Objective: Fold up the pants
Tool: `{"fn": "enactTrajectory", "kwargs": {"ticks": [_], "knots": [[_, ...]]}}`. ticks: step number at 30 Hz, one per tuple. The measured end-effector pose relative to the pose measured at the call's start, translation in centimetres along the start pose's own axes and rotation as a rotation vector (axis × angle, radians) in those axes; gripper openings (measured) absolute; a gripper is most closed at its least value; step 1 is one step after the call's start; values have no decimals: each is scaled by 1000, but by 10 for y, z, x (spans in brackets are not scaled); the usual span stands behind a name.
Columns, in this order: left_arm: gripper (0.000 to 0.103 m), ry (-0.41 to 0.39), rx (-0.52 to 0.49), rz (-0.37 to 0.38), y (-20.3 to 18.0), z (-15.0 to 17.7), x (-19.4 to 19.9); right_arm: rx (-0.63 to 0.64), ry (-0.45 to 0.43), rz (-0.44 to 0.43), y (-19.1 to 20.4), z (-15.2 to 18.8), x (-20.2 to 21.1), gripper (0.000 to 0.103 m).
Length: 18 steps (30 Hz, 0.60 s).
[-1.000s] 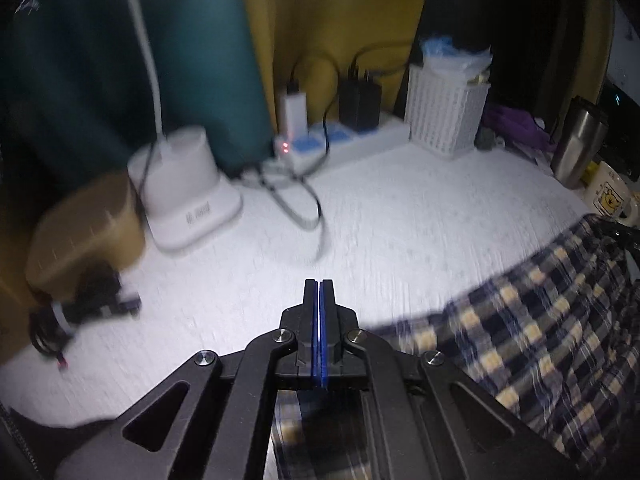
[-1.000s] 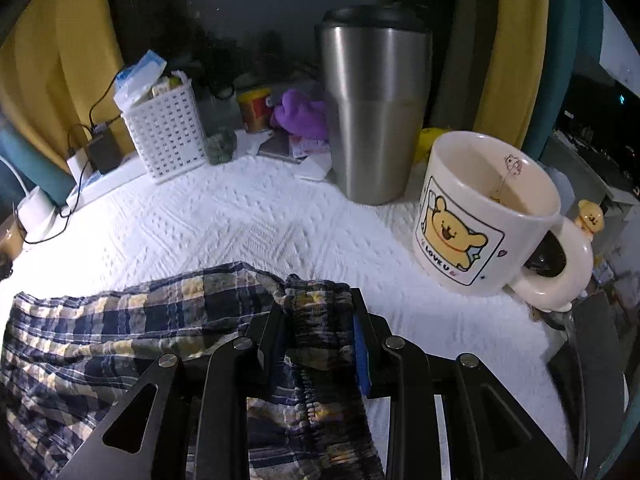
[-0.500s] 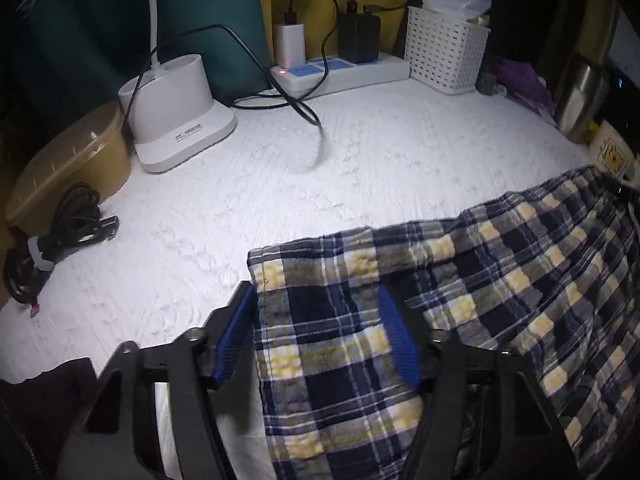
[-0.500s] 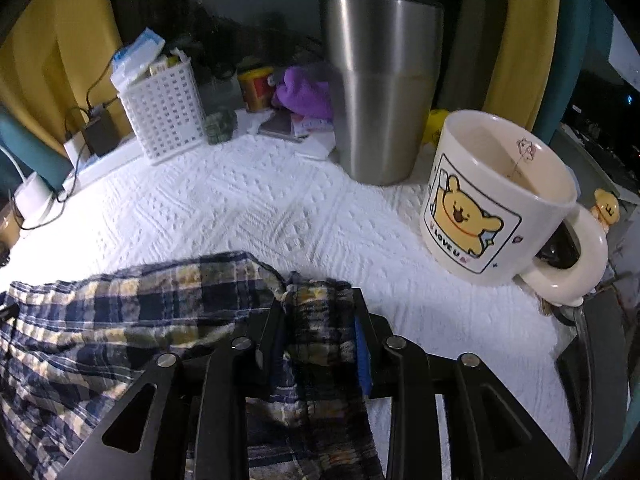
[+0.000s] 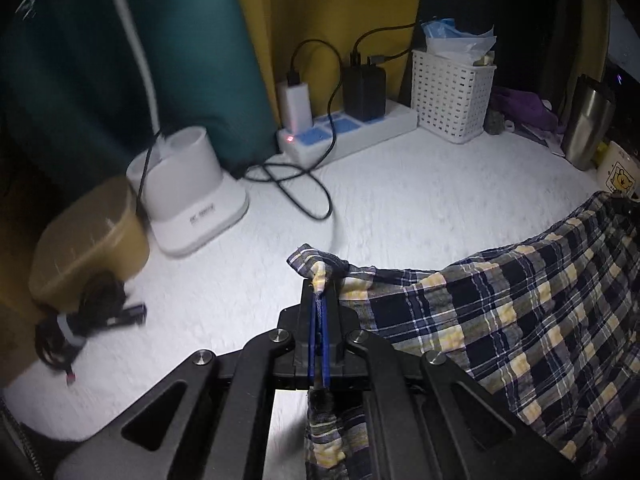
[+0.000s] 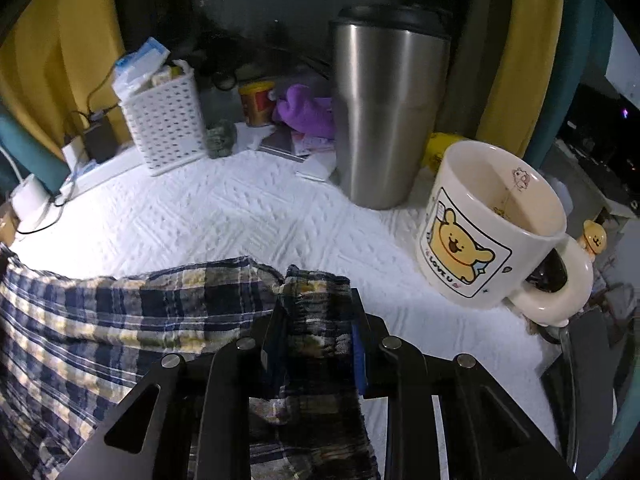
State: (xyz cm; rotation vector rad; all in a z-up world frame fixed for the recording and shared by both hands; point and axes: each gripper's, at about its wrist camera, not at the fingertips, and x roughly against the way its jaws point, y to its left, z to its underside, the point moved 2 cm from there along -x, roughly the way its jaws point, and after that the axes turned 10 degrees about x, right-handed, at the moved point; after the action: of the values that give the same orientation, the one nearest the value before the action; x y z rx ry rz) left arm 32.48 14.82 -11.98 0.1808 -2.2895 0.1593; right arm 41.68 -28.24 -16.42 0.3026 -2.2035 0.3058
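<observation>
The checked pants (image 5: 500,320) lie spread on the white cloth (image 5: 400,200) that covers the table. The left gripper (image 5: 319,292) is squeezed tight on one corner of the pants, and a little bunch of cloth pokes out past its tips. The right gripper (image 6: 316,320) has a thick fold of the pants (image 6: 120,320) between its blue pads (image 6: 359,360), and its jaws are closing on it. Near the right gripper stand a cream mug (image 6: 492,232) with a yellow bear and a tall steel cup (image 6: 388,112). Farther back sit a white basket (image 5: 452,96), a power strip (image 5: 348,136) with plugs, a white stand (image 5: 192,196) and a tan box (image 5: 88,244).
</observation>
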Motion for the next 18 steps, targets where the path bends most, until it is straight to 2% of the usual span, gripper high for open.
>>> {"fn": "enactTrajectory", "kwargs": {"ticks": [4,7,9,12,13,14,15,16,18], "knots": [[1,48,-11,7,-5,4,-19,-4,54,37,-2,7,-15,26],[2,106,-15,-11,-5,18,-36,3,57,63,0,5,-13,26],[5,87,-12,-26,-1,21,-32,-4,70,75,-1,5,-11,32],[6,90,23,-57,10,22,-25,-18,64,96,-4,3,-1,50],[10,91,33,-64,14,23,-21,-21,53,97,-7,3,7,62],[13,86,40,-77,18,24,-15,-26,42,95,-8,3,13,69],[26,76,44,-83,21,26,-9,-30,31,92,-9,5,20,76],[43,68,54,-84,25,29,-1,-32,23,90,-10,6,26,77],[54,55,74,-79,30,35,12,-31,10,93,-10,9,38,77]]}}
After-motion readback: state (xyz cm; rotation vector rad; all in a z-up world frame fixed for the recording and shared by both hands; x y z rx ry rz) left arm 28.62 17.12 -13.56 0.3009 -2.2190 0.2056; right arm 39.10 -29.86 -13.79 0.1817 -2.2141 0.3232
